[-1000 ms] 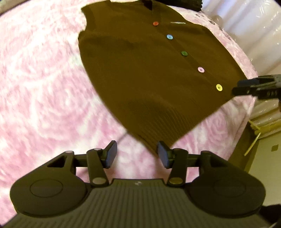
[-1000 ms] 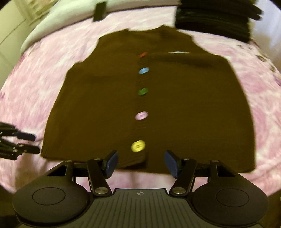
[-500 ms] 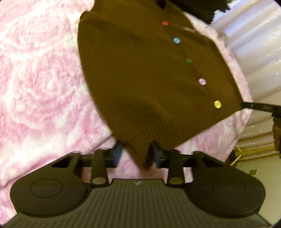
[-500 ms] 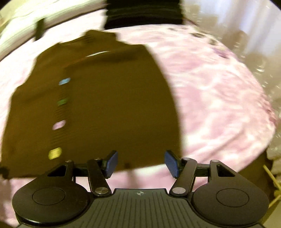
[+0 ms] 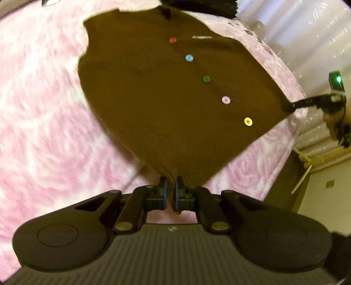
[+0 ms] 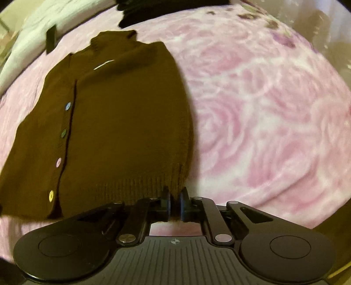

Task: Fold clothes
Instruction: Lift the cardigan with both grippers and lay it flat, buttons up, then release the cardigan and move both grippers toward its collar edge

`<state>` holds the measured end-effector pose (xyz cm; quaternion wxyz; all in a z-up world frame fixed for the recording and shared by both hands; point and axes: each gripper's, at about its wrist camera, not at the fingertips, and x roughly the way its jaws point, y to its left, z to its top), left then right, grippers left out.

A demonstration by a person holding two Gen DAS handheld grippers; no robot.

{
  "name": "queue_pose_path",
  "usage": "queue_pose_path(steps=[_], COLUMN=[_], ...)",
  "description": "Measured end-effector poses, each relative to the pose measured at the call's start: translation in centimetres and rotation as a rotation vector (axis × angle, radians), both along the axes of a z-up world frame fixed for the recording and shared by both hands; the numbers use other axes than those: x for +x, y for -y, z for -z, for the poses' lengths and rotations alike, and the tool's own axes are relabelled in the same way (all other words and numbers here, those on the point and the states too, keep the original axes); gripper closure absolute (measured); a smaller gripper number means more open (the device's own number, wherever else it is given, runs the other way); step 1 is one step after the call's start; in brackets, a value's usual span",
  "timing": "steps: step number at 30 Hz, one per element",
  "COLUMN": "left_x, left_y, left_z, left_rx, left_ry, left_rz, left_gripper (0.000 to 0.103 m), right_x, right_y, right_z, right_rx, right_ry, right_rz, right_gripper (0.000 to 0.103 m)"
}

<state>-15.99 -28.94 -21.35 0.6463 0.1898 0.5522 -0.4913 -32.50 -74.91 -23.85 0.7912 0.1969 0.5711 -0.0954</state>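
A brown knit vest (image 5: 166, 96) with a row of coloured buttons lies front up on a pink rose-pattern blanket (image 5: 39, 122). My left gripper (image 5: 170, 186) is shut on the vest's near hem corner. My right gripper (image 6: 174, 196) is shut on the other hem corner of the vest (image 6: 122, 122). In the left wrist view the right gripper (image 5: 287, 107) shows at the far right, pinching that corner. The hem between them is raised a little off the blanket.
A stack of dark folded clothes (image 5: 201, 6) sits at the far edge of the bed, also in the right wrist view (image 6: 153, 8). A white pillow (image 6: 33, 28) lies at the back left. The bed edge (image 5: 291, 153) and a cream wall are to the right.
Both grippers moved onto the two hem corners of the vest and closed on them. They were open before. The right gripper swung from the hem's middle to its right corner.
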Motion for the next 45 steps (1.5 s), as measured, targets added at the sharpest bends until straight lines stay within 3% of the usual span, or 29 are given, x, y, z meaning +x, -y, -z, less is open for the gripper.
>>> queue_pose_path(steps=[3, 5, 7, 11, 13, 14, 15, 19, 22, 26, 28, 30, 34, 36, 38, 39, 40, 42, 45], left_x=[-1.3, -3.2, -5.4, -7.6, -7.6, -7.5, -6.9, -2.4, 2.2, 7.6, 9.8, 11.7, 13.4, 14.2, 14.5, 14.6, 14.7, 14.8, 15.3], left_y=[-0.9, -1.8, -2.9, -3.9, -3.9, -4.0, -4.4, -5.6, -5.2, -1.7, 1.0, 4.0, 9.5, 11.8, 13.3, 14.1, 14.6, 15.7, 17.5], left_z=[-2.4, -2.9, -1.9, 2.1, 2.9, 3.0, 2.7, 1.0, -0.2, -0.5, -0.5, -0.3, 1.3, 2.3, 2.9, 3.2, 3.5, 3.6, 4.3], left_rx=[0.018, 0.041, 0.071, 0.164, 0.192, 0.198, 0.197, 0.152, 0.101, 0.051, 0.026, 0.004, -0.005, 0.005, 0.016, 0.021, 0.025, 0.026, 0.037], left_ry=[0.033, 0.022, -0.013, -0.099, -0.122, -0.128, -0.123, -0.057, 0.03, 0.138, 0.184, 0.22, 0.274, 0.278, 0.275, 0.272, 0.27, 0.272, 0.294], left_rz=[0.02, 0.04, 0.031, -0.024, -0.02, -0.011, -0.01, -0.053, -0.083, -0.098, -0.101, -0.103, -0.093, -0.082, -0.068, -0.06, -0.054, -0.044, -0.023], left_gripper=[0.099, 0.099, 0.099, 0.098, 0.098, 0.098, 0.097, 0.096, 0.096, 0.092, 0.091, 0.088, 0.081, 0.079, 0.079, 0.079, 0.079, 0.078, 0.075], right_x=[-0.7, -1.7, -2.8, -4.6, -4.4, -4.2, -3.9, -1.3, 2.5, 9.9, 14.0, 18.3, 25.9, 28.7, 29.9, 30.2, 30.4, 30.6, 31.5], right_y=[0.0, -0.7, -1.4, -1.8, -2.2, -2.4, -2.7, -2.7, -2.5, -1.2, -0.6, 0.8, 3.3, 4.1, 4.8, 5.4, 6.0, 6.5, 8.6], right_z=[-3.1, -3.5, -3.8, -0.4, 0.3, 0.3, -0.2, -3.4, -5.2, -5.9, -5.6, -4.1, 0.5, 3.2, 5.6, 6.2, 6.8, 5.4, 3.1], right_rx=[-0.025, -0.031, -0.038, -0.013, -0.063, -0.098, -0.133, -0.215, -0.215, -0.164, -0.13, -0.076, 0.03, 0.062, 0.123, 0.165, 0.204, 0.174, 0.042], right_ry=[-0.023, -0.057, -0.091, -0.158, -0.186, -0.196, -0.187, -0.115, -0.004, 0.125, 0.18, 0.221, 0.249, 0.217, 0.17, 0.156, 0.144, 0.175, 0.267], right_rz=[-0.065, -0.096, -0.126, -0.078, -0.071, -0.078, -0.092, -0.107, -0.142, -0.194, -0.219, -0.226, -0.238, -0.245, -0.206, -0.184, -0.164, -0.186, -0.205], right_gripper=[0.098, 0.098, 0.098, 0.097, 0.077, 0.052, 0.04, 0.04, 0.04, 0.041, 0.042, 0.052, 0.054, 0.071, 0.08, 0.1, 0.103, 0.103, 0.103])
